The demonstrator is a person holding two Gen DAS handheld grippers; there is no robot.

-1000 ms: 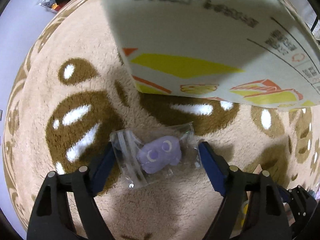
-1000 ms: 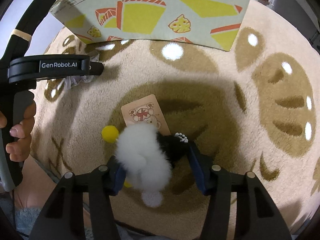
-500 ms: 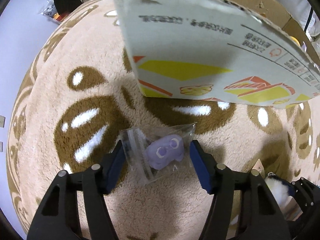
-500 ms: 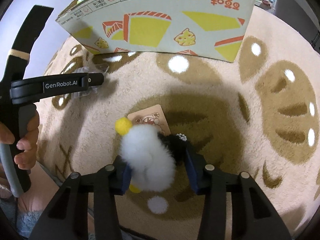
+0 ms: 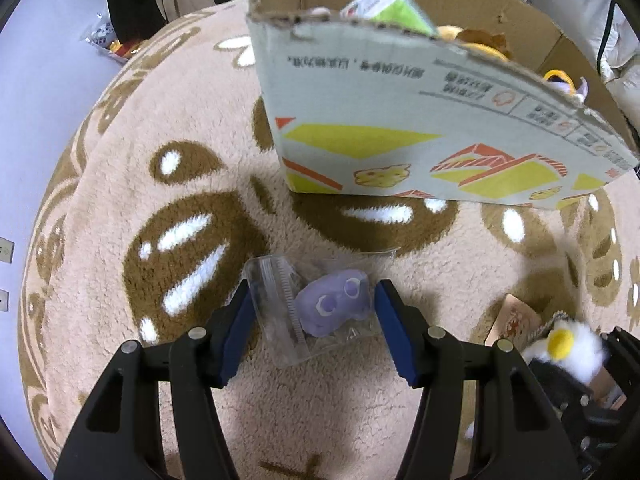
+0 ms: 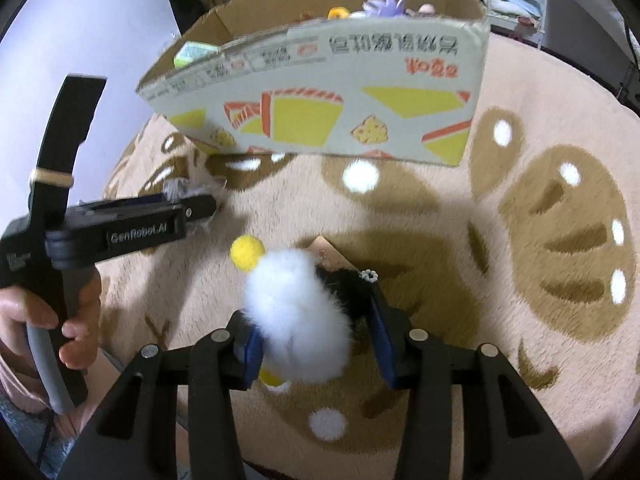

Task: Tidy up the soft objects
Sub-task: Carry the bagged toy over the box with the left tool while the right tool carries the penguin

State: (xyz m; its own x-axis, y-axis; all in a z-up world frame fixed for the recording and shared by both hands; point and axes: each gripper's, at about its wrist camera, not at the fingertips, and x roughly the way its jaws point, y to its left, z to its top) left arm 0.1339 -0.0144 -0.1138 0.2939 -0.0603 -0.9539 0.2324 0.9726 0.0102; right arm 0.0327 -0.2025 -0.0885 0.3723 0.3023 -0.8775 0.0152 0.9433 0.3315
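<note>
A small purple plush toy [image 5: 332,306] sealed in a clear bag lies between the blue pads of my left gripper [image 5: 312,300]. Its jaws are closing, both pads press the bag's sides, and the bag hangs just above the rug. My right gripper [image 6: 312,320] is shut on a white fluffy toy [image 6: 296,308] with a yellow pompom [image 6: 247,252] and a black part [image 6: 344,284], lifted off the rug. That same toy [image 5: 568,344] shows at the lower right of the left wrist view. An open cardboard box [image 5: 400,120] printed with yellow cheese stands beyond both grippers, holding several soft toys.
A beige and brown plush rug [image 5: 120,140] covers the floor. A small printed card [image 6: 328,252] lies on it under the white toy. A person's hand [image 6: 76,320] grips the left gripper's handle [image 6: 200,208]. Bags and clutter lie off the rug's far left edge [image 5: 108,40].
Both grippers closed on their toys and rose from the rug. The box now looks farther below, and its open top and contents have come into view.
</note>
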